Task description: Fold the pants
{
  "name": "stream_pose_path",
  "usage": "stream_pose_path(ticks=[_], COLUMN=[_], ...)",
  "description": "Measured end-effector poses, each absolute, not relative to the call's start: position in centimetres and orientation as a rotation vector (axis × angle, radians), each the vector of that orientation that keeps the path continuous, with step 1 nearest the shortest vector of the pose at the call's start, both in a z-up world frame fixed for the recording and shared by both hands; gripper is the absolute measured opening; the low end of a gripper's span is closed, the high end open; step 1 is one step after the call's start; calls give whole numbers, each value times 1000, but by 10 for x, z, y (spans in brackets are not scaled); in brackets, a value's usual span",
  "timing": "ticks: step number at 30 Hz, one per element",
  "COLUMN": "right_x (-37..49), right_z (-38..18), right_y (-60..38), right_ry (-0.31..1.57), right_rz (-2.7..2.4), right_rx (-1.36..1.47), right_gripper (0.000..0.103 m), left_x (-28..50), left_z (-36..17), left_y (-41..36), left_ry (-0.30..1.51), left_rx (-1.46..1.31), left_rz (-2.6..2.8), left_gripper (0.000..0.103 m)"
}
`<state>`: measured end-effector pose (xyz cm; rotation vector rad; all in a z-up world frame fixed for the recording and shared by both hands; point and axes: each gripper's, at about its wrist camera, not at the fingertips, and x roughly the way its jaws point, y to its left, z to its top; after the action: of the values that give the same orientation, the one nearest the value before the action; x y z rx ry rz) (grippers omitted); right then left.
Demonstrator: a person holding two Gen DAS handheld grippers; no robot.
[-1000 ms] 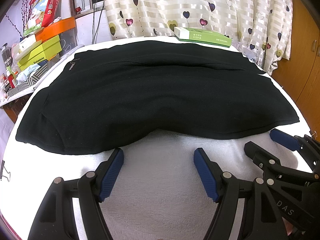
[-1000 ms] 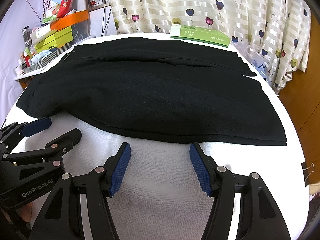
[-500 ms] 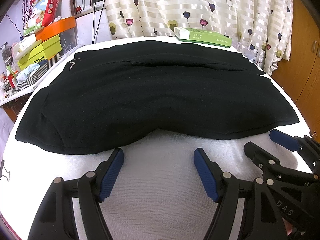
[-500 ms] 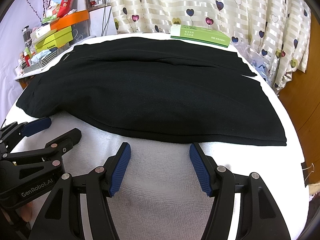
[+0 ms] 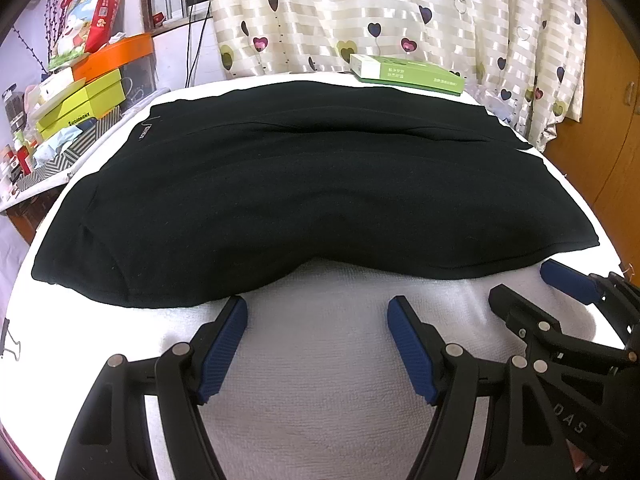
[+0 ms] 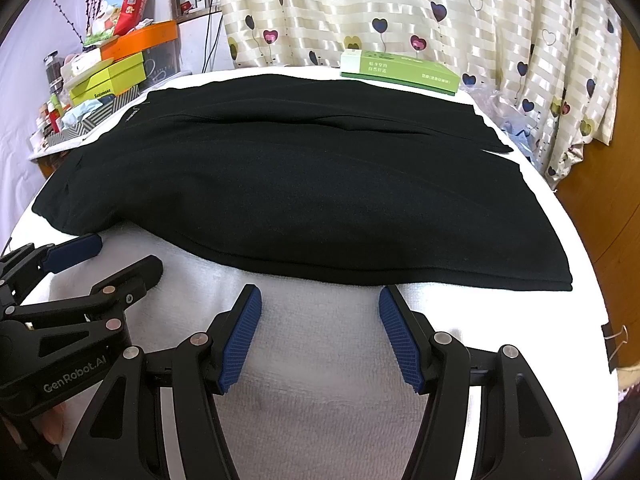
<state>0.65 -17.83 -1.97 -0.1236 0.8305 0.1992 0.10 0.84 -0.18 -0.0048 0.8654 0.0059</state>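
the pants lie flat on the towel-covered counter, long axis running left to right, with their near hem just ahead of both grippers. your left gripper and right gripper both sit spread wide and empty, side by side on the bare towel, the left one nearer the bulky left end and the right one nearer the thin right corner. beyond the pants the green box sits close to the far edge, so a fold away from you has little room to spare.
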Motion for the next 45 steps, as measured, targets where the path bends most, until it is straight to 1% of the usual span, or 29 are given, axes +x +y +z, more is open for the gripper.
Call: stream_pose_path(ticks=[21, 27, 31, 37, 40, 45], right_x=[2, -3, -6, 23, 50, 104], right_z=[-19, -5, 19, 57, 75, 88], right_y=[-185, -195, -203, -209, -213, -217], right_ry=[834, 839, 792, 695, 647, 644], right_rz=[230, 304, 377, 409, 408, 416], right_rx=[-123, -94, -60, -92, -97, -93], right_gripper=[62, 62, 62, 62, 62, 62], left_x=[0, -3, -13, -20, 1, 60], left_z=[1, 6, 21, 61, 80, 102], left_y=[7, 10, 19, 34, 50, 83], left_ry=[870, 910, 923, 836, 789, 753], left_rx=[-1, -32, -71, -16, 2, 4], left_rz=[-6, -59, -130, -212, -173, -130], left_gripper=[75, 75, 75, 75, 75, 75])
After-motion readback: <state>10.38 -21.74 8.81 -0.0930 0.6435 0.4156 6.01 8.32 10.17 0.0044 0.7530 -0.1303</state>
